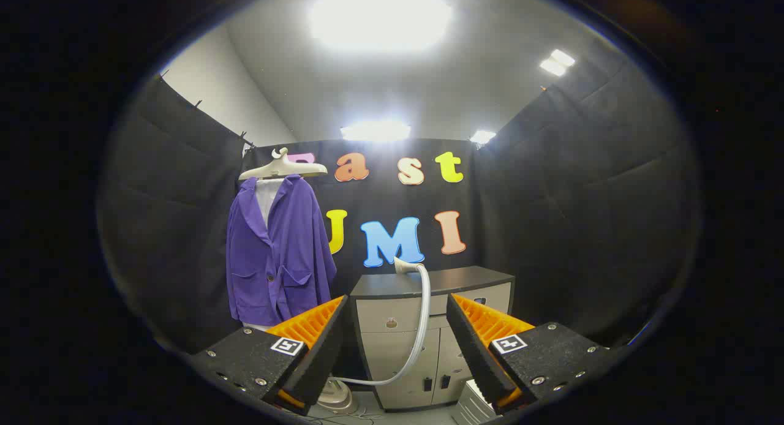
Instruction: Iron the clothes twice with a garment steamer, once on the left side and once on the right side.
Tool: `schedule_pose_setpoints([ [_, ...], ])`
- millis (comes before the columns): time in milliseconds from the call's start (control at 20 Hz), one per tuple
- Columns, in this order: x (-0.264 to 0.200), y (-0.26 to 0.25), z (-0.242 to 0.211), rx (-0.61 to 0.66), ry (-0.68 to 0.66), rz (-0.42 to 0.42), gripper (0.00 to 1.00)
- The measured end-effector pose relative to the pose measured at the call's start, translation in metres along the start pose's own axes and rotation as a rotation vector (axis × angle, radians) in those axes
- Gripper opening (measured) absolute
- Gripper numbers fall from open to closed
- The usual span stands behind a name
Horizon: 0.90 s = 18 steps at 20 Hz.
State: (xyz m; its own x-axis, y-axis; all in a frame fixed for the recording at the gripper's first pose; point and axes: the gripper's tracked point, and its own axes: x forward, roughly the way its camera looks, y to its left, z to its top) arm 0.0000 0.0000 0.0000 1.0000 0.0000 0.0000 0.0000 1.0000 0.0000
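Fingers of the gripper (pixel 397 345) spread wide, nothing between them, nothing touched. Step in hand, by my reading: reach for the steamer; no ironing begun.

Between the fingers and beyond them: a pale hose (pixel 422 327) drops from a steamer head (pixel 404 266) that rests on top of a cabinet (pixel 398 327), curves down the cabinet front and runs to a rounded base unit (pixel 335 399) on the floor, partly hidden behind the left finger. The cabinet's dark top (pixel 453 279) serves as the bench for the head.

Farther off, to the left of the cabinet: a purple jacket (pixel 278 253) on a pale hanger (pixel 282 166), hung against the booth's cloth wall, front facing out, a white garment showing at the collar. Well apart from the steamer head.

Doing it well, judged from here:
- Approach the head straight on, fingers kept open until they straddle the handle part just below the head; the exact shape of the handle is too small to tell.
- Close only once both sides are seated, or the head may twist out.
- Lift clear of the cabinet top before swinging left; mind the hose, which could snag on the cabinet edge or drag the base.
- Then one pass down the jacket's left panel, one down the right.
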Motion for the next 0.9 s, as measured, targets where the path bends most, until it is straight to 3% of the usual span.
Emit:
schedule_pose_setpoints([
  [900, -0.011, 0.016, -0.011, -0.003, 0.022, 0.015, 0.95],
])
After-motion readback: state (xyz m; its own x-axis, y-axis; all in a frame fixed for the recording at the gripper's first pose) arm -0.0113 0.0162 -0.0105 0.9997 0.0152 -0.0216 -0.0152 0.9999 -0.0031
